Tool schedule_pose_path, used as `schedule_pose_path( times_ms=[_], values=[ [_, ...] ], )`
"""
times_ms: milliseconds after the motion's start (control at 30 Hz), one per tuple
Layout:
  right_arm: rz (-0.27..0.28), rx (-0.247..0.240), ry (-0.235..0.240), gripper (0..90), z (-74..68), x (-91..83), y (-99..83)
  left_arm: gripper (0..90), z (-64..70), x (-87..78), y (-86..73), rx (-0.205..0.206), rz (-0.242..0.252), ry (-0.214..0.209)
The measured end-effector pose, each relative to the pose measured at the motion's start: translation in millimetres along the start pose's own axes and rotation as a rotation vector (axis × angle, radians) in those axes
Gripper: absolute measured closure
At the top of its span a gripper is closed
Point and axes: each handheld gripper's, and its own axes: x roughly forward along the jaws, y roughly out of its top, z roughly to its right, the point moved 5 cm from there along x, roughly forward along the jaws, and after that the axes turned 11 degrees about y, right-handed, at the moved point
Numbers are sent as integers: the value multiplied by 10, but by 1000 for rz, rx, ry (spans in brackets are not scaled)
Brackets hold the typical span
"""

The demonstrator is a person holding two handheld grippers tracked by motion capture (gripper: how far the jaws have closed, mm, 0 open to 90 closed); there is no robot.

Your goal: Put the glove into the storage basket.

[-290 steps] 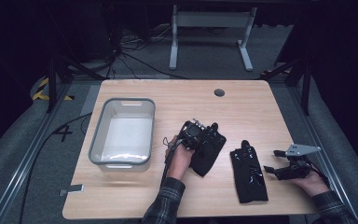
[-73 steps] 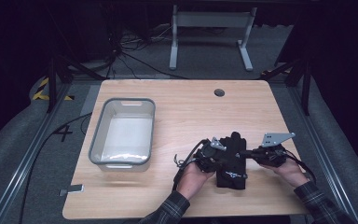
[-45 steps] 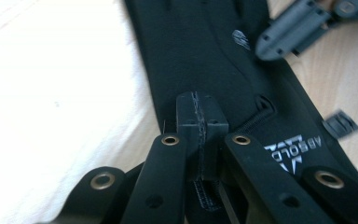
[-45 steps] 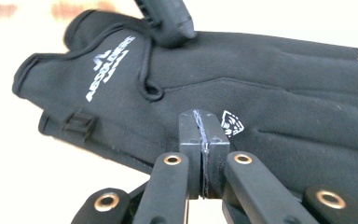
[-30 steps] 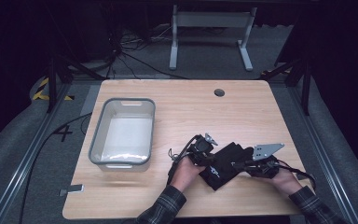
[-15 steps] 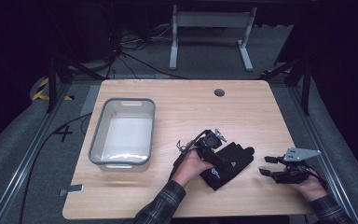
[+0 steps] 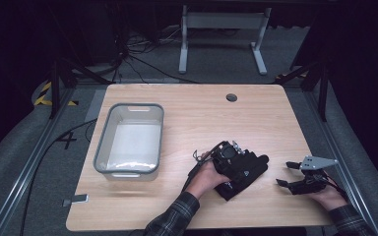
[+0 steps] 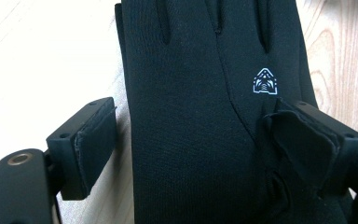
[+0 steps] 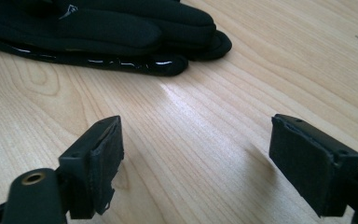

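Gloves (image 7: 241, 169) lie stacked on the worktop (image 7: 202, 113) right under our left tongs (image 7: 229, 156), spread open over them, fingers pointing toward our right tongs (image 7: 289, 173), open and empty nearby.

a white "4" (image 7: 67, 141) marks the floor beside the table.

Looks like a lab: dark surrounds, loose black floor cables (image 7: 142, 59) at 11 o'clock, aluminium rail (image 7: 27, 172) at 8 o'clock.
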Motion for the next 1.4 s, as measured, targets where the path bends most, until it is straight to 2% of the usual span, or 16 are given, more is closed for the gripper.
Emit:
schedule_pose_path(
  times_ms=[167, 233, 300, 400, 500, 533, 567, 600, 667, 900, 1233, 1400],
  values=[
    [-13, -1, -1, 160, -2, 21, -5, 178, 36, -1, -1, 33, -8, 11],
    [-17, 11, 10, 154, 7, 25, -5, 251, 51, -21, 0, 46, -10, 0],
    [-18, 17, 12, 153, 10, 25, -5, 287, 63, -28, -3, 45, -3, -2],
    [-18, 15, 13, 152, 9, 27, -5, 398, 99, -49, -7, 40, -4, -28],
    [-19, 16, 12, 150, 9, 28, -5, 526, 107, -61, -5, 43, -4, -60],
    [-19, 16, 12, 150, 9, 28, -5, 603, 107, -61, -5, 43, -4, -60],
    [-19, 16, 11, 148, 8, 29, -5, 603, 116, -63, -9, 38, -7, -84],
    [-19, 16, 10, 148, 7, 30, -5, 653, 117, -61, -6, 38, -6, -90],
    [-19, 16, 9, 148, 7, 31, -5, 687, 116, -64, -3, 34, -12, -96],
    [-20, 15, 9, 147, 6, 31, -5, 717, 107, -132, 17, 30, -29, -104],
    [-21, 21, 2, 132, 7, 31, -8, 721, 38, -381, 61, -5, 0, -113],
    [-41, 37, -13, 33, 23, 45, -14, 721, -13, -512, 90, -14, 22, -103]
  ],
)
